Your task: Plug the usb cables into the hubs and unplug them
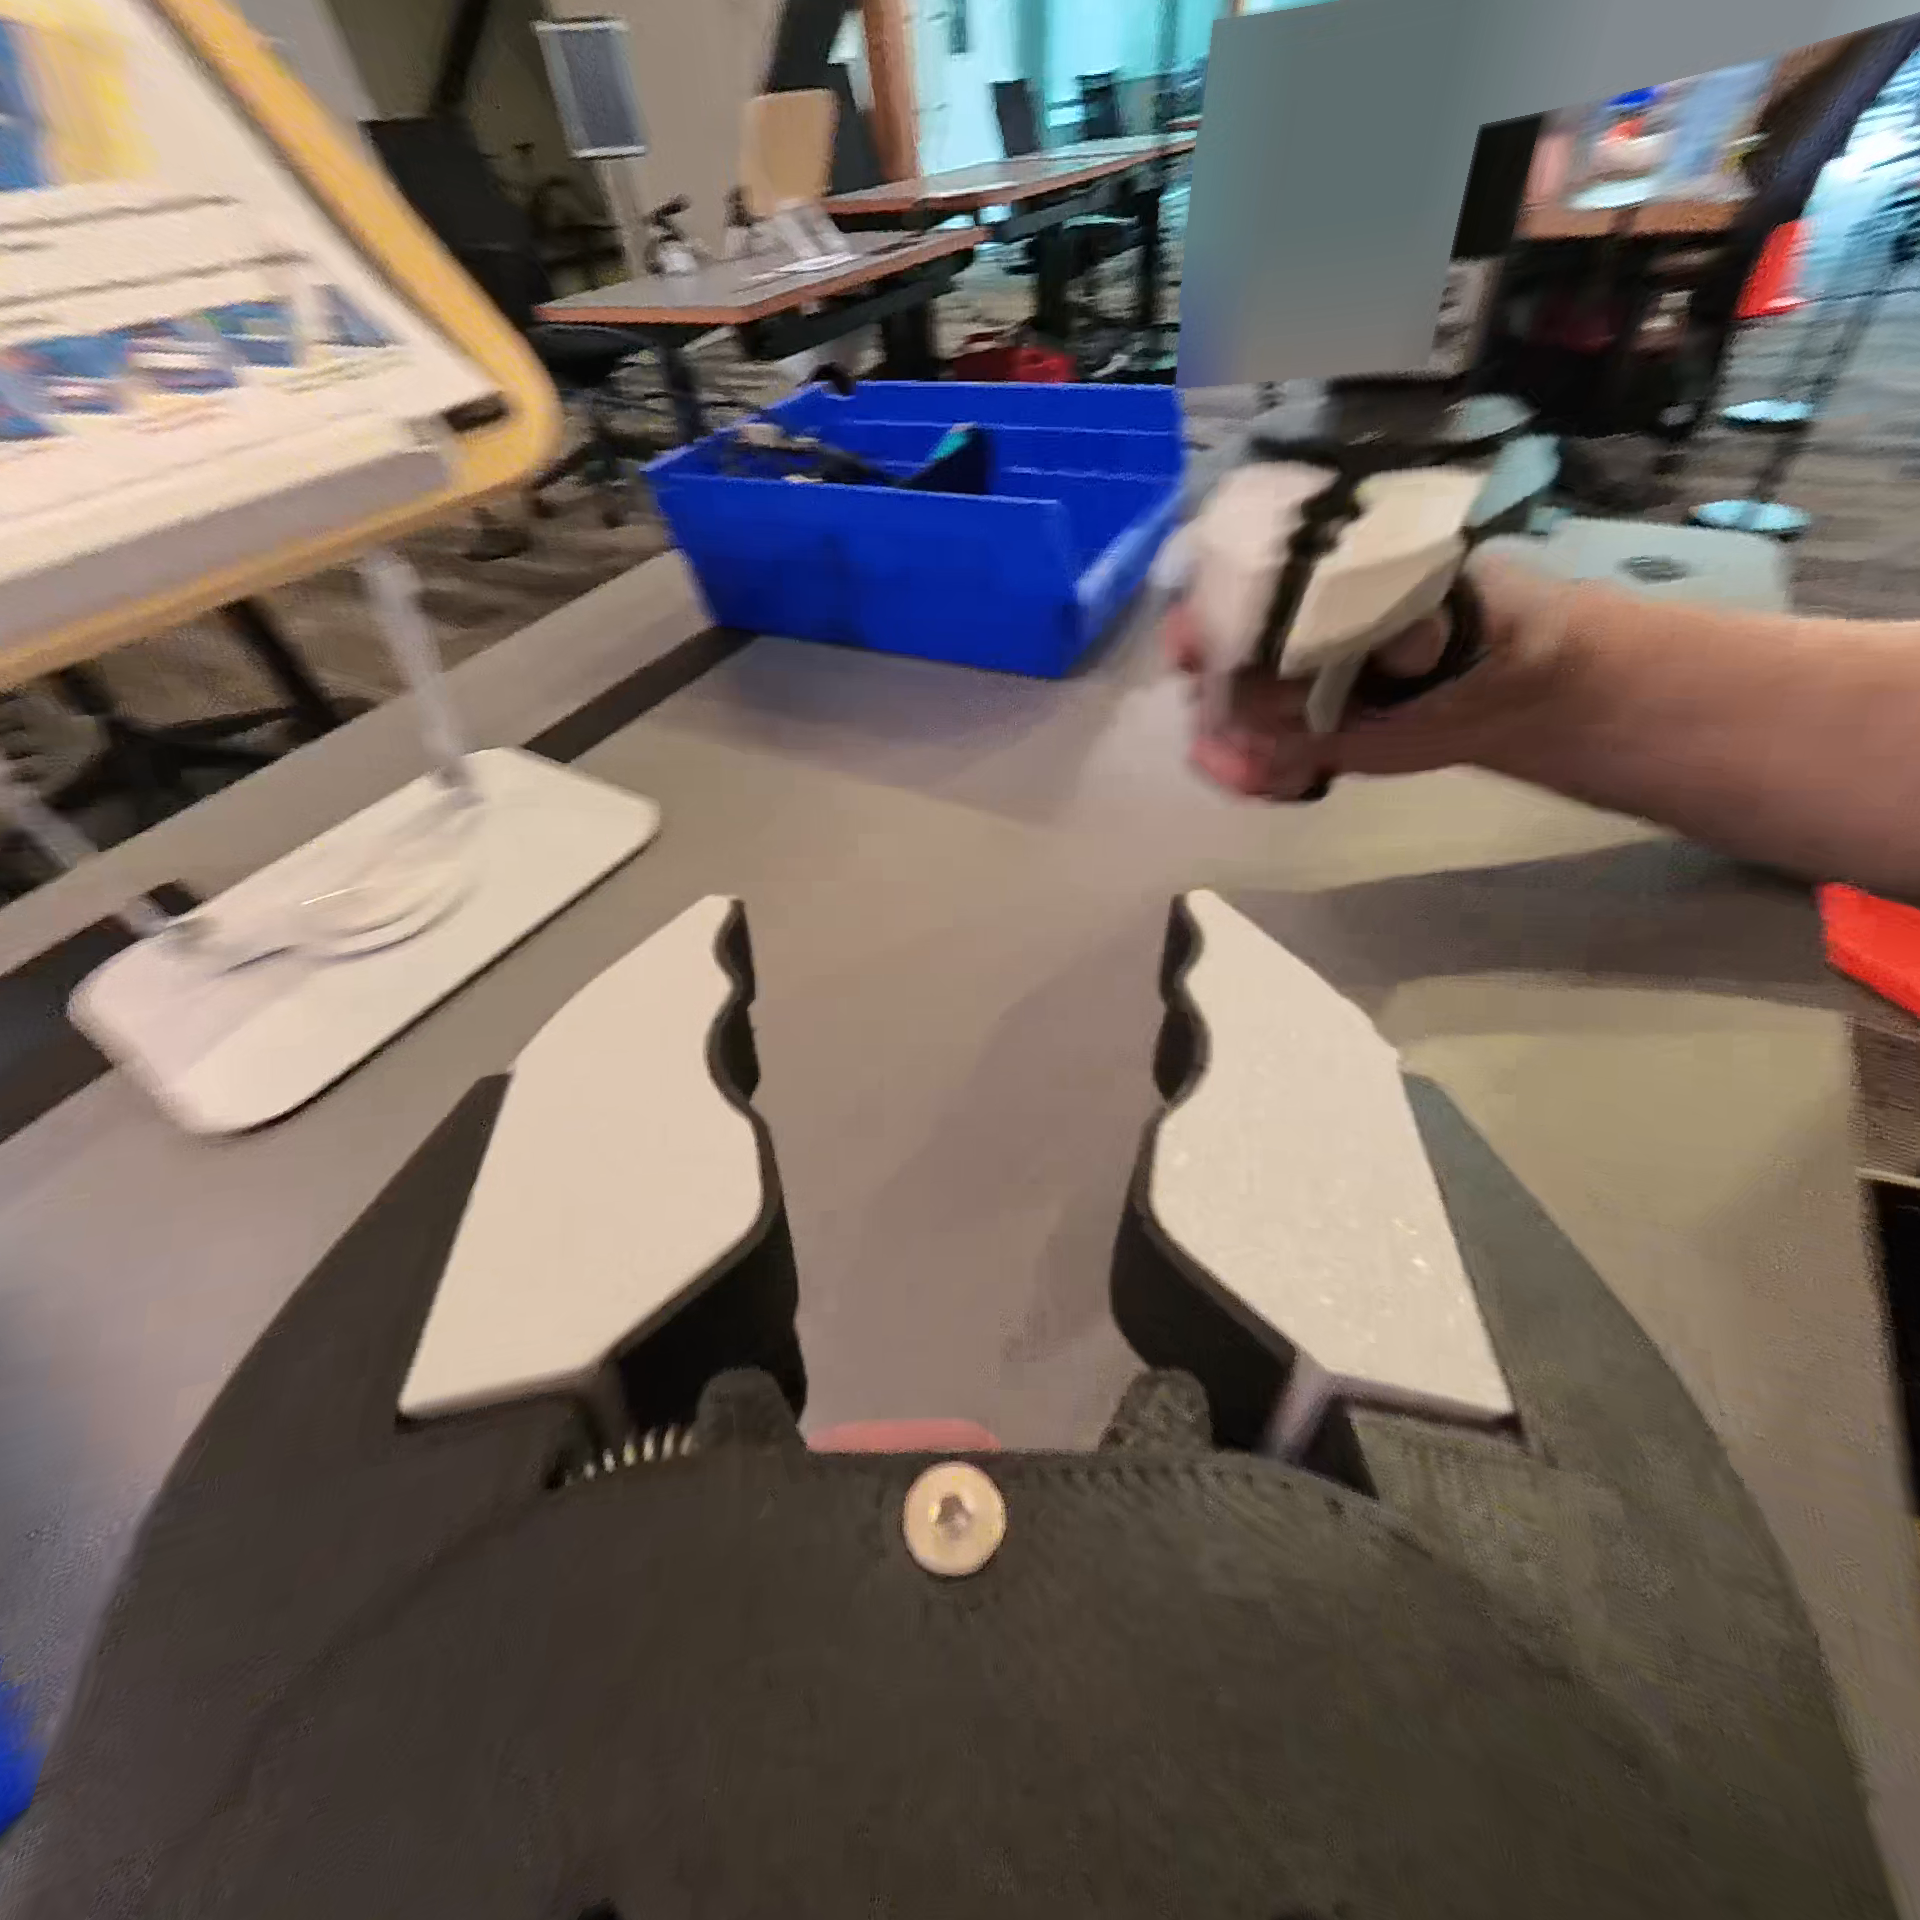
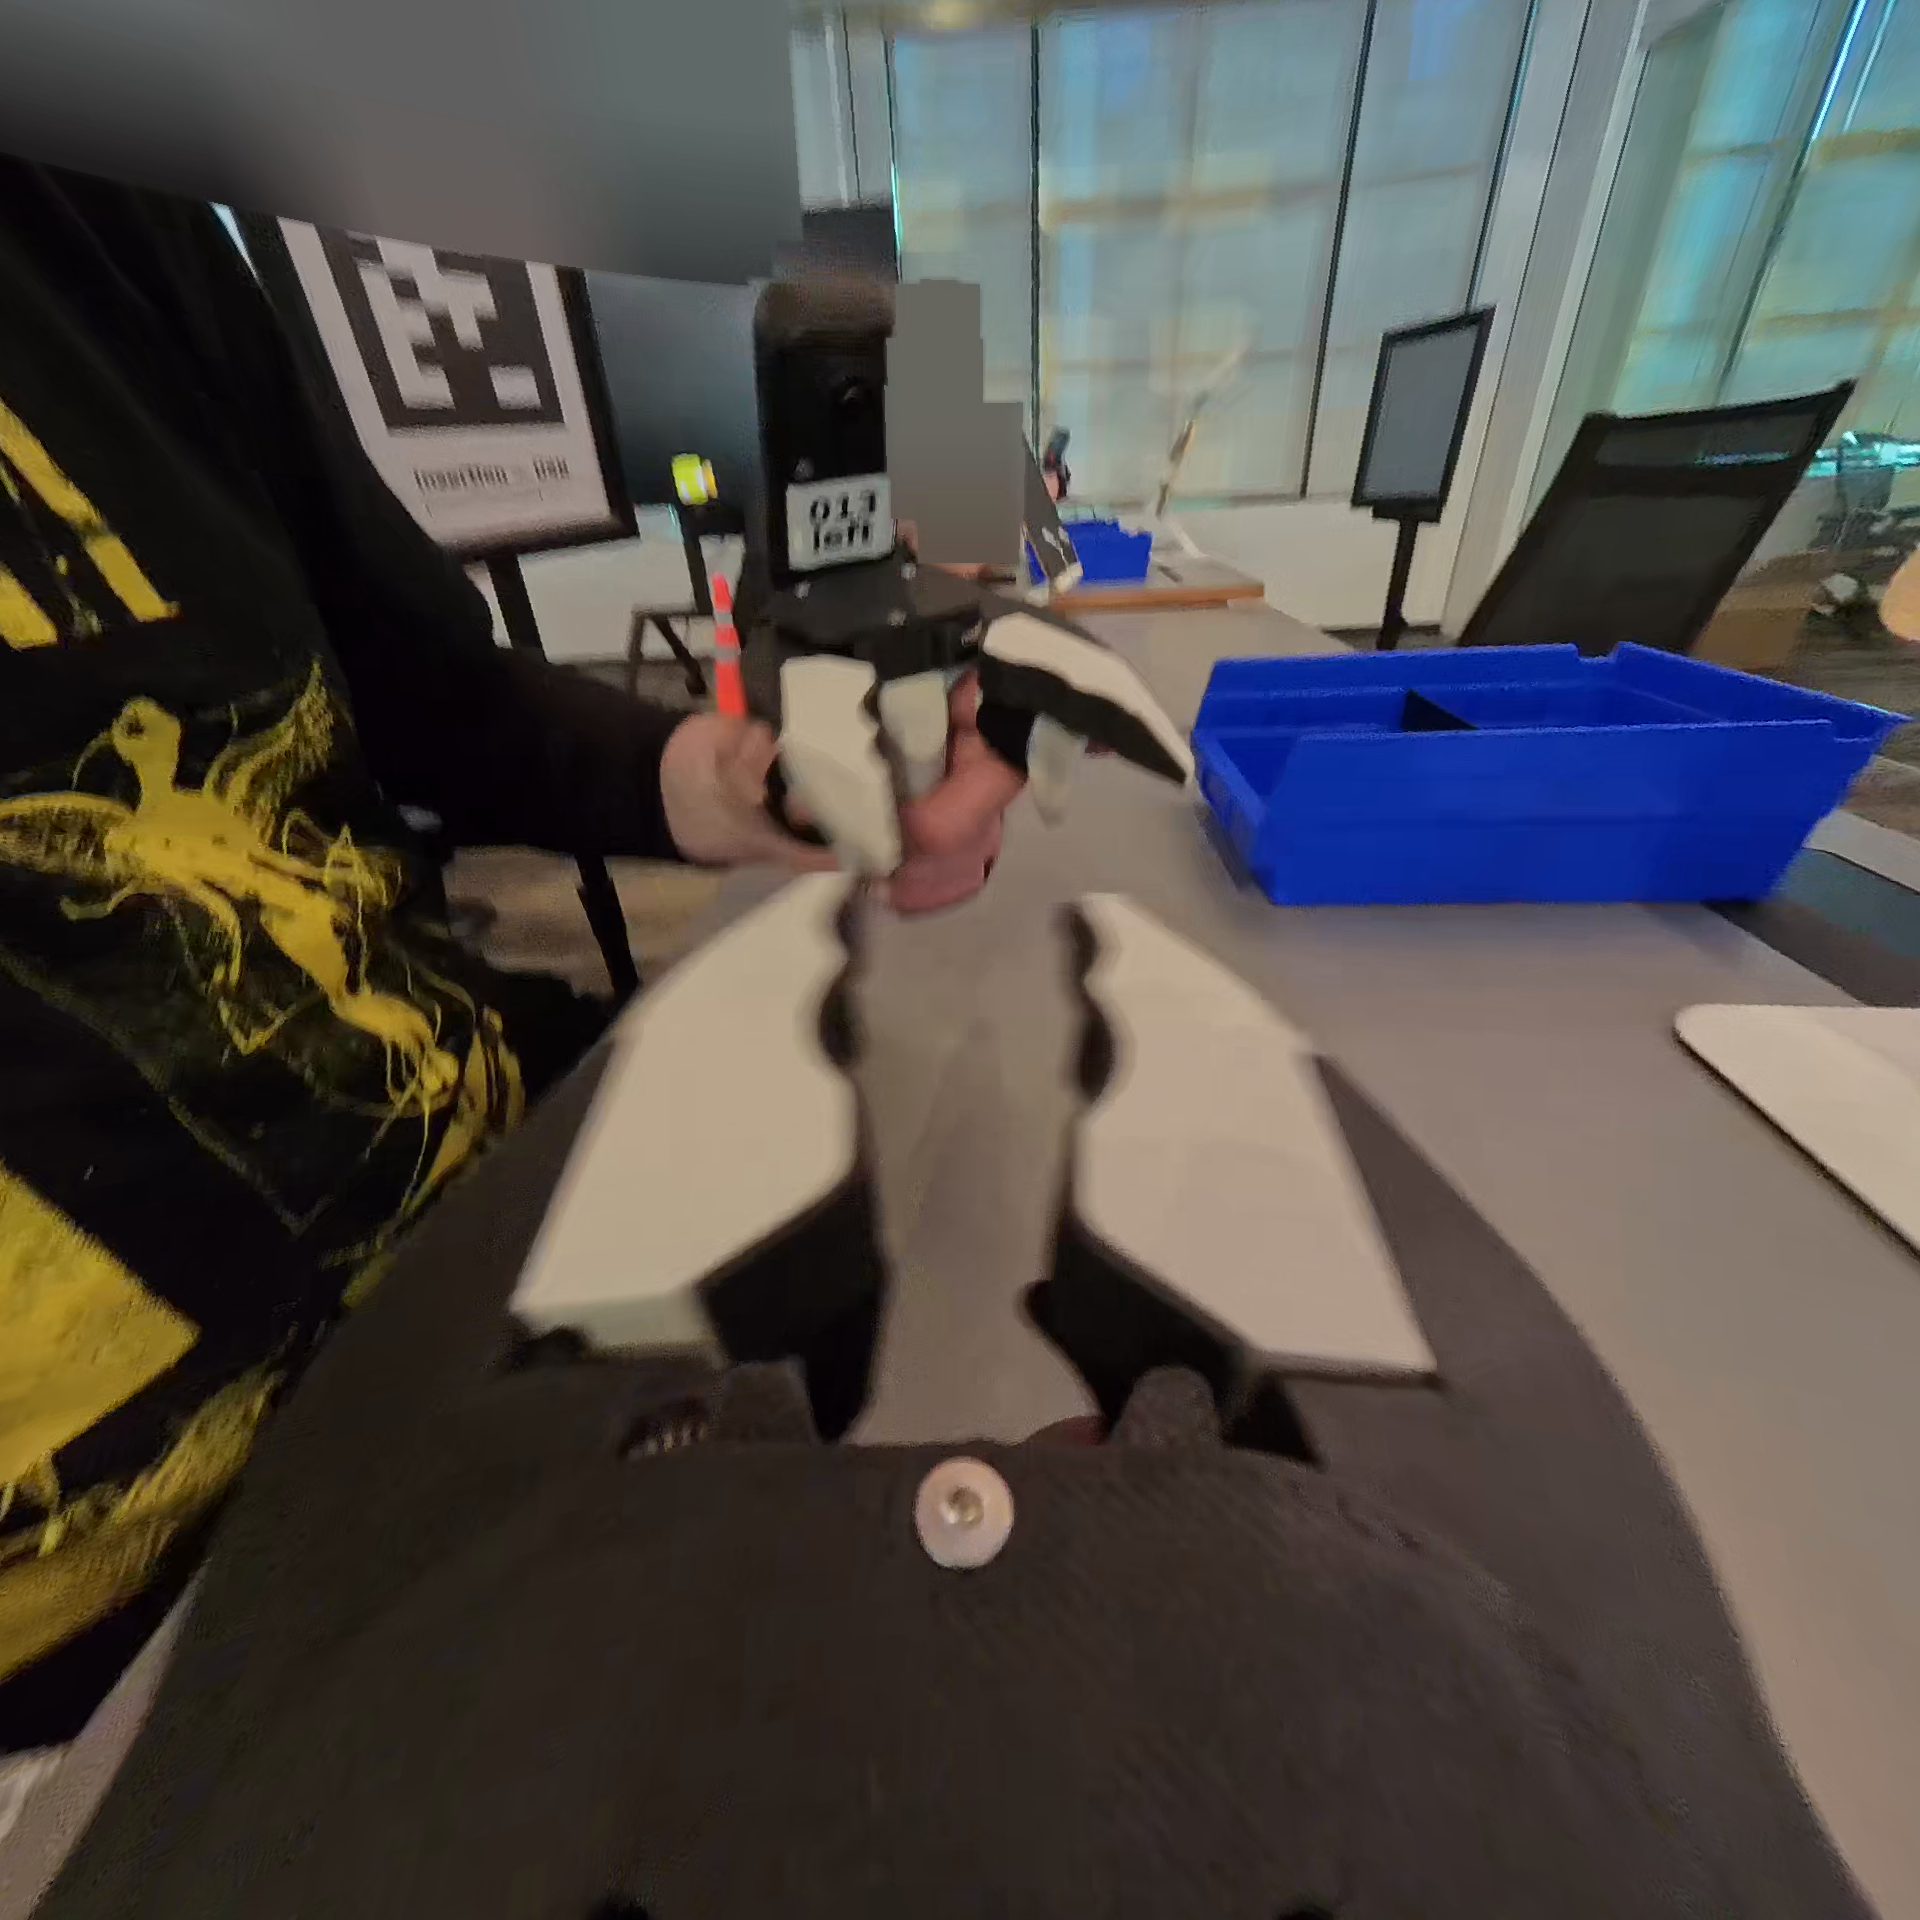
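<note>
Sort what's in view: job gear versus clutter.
Job:
left gripper, open, empty
right gripper, open, empty
blue bin holding dark items, possibly cables

Clutter:
sign stand's white base
orange item
chair

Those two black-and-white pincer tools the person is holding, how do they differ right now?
The left black-and-white tool has its white fingers spread wide; the right black-and-white tool has its fingers noticeably closer together, though a gap remains. The left one looks across the grey table toward the blue plastic bin; the right one looks toward the person's dark sleeve. Both are empty.
</note>
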A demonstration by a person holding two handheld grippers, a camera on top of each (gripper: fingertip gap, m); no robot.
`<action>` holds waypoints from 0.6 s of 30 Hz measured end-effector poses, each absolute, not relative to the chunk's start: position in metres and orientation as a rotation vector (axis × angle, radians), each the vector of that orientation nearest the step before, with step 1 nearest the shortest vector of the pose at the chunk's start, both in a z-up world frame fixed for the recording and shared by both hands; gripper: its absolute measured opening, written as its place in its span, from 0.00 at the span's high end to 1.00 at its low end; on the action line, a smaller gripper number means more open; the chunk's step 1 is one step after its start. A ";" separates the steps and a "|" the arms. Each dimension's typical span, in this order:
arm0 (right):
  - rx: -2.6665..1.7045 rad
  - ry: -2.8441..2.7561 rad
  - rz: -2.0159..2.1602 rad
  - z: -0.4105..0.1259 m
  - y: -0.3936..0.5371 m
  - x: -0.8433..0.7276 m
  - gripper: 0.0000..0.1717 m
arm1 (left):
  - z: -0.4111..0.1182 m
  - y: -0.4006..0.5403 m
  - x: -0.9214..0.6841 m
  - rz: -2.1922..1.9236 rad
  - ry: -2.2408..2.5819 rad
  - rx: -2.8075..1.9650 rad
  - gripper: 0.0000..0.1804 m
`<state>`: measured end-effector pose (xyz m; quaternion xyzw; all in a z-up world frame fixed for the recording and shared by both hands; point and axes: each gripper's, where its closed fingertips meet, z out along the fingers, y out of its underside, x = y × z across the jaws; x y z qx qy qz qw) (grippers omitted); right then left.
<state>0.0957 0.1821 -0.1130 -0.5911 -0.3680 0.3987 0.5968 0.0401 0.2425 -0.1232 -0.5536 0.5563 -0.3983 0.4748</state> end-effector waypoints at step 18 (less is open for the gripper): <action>-1.957 0.223 -0.412 -0.129 0.161 0.546 0.54 | -0.134 0.528 -0.235 -0.205 0.458 -1.877 0.39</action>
